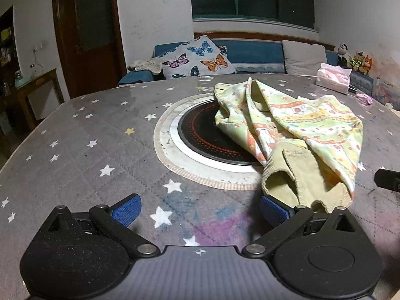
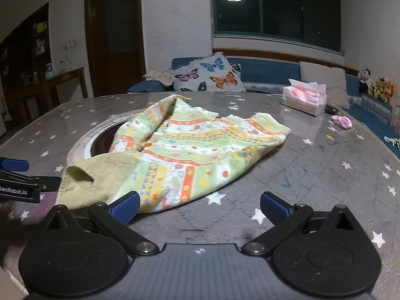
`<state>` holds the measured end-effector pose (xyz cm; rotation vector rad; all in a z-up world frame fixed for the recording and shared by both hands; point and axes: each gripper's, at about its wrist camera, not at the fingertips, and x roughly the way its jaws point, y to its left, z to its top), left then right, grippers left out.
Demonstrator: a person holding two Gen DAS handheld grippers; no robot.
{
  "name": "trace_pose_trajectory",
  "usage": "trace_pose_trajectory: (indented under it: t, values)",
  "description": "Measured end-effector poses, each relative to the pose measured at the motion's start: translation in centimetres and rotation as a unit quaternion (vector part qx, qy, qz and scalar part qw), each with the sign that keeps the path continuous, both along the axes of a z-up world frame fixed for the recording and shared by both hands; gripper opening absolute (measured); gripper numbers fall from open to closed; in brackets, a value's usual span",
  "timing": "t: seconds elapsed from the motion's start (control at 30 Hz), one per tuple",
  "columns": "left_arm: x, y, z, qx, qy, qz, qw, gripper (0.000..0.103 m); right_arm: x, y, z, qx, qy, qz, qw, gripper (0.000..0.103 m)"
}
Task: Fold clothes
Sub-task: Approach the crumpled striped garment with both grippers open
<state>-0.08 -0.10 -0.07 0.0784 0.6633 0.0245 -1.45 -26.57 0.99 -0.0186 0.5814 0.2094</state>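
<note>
Star-printed tablecloth (image 2: 312, 165) carries a crumpled patterned garment (image 2: 200, 155) partly over the round hotplate (image 1: 200, 135). Left gripper (image 1: 200, 207) and right gripper (image 2: 200, 205) hover with jaws spread, empty. Pinching several bunched layers together would likely skew the fold.

A tissue box (image 2: 303, 97) sits on the star-patterned table (image 2: 325, 165) before a butterfly cushion (image 2: 207, 75).

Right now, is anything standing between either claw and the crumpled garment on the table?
Nothing visible does. The left claw and right claw are both open, with only bare tabletop between them and the garment; the tissue box sits beyond it.
</note>
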Motion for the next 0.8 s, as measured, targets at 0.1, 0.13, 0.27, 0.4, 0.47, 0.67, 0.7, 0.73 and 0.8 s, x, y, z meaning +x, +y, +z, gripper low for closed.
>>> trace_pose_trajectory:
  t: [0.1, 0.13, 0.27, 0.4, 0.47, 0.67, 0.7, 0.73, 0.8]
  values:
    - [-0.3, -0.3, -0.2, 0.002, 0.003, 0.001, 1.0000, 0.103, -0.3, -0.6, -0.1, -0.008, -0.004, 0.001, 1.000, 0.103]
    - [-0.3, -0.4, -0.3, 0.003, 0.004, 0.001, 1.0000, 0.103, -0.4, -0.1, 0.0, -0.007, -0.003, -0.001, 1.000, 0.103]
    - [-1.1, -0.7, -0.3, 0.005, 0.005, 0.002, 1.0000, 0.103, -0.7, 1.9, 0.3, -0.004, 0.003, -0.005, 1.000, 0.103]
    - [-1.5, -0.7, -0.2, 0.002, 0.005, -0.001, 1.0000, 0.103, -1.1, 3.1, 0.5, -0.003, 0.011, -0.011, 1.000, 0.103]
    - [-1.7, -0.8, -0.2, 0.002, 0.004, -0.001, 1.0000, 0.103, -1.3, 3.2, 0.6, -0.006, 0.013, -0.016, 1.000, 0.103]
    - [-2.1, -0.9, -0.1, 0.005, 0.003, -0.001, 1.0000, 0.103, -1.3, 3.9, 1.1, -0.019, 0.018, -0.035, 0.999, 0.103]
    - [-2.1, -1.0, 0.0, 0.005, 0.002, -0.002, 1.0000, 0.103, -1.5, 4.0, 1.2, -0.021, 0.017, -0.037, 0.999, 0.103]
    - [-2.1, -1.0, 0.0, 0.006, 0.001, -0.002, 1.0000, 0.103, -1.6, 4.1, 1.2, -0.024, 0.016, -0.038, 0.999, 0.103]
    - [-2.2, -1.1, 0.1, 0.007, 0.000, -0.004, 1.0000, 0.103, -1.4, 4.2, 1.1, -0.028, 0.017, -0.040, 0.999, 0.103]
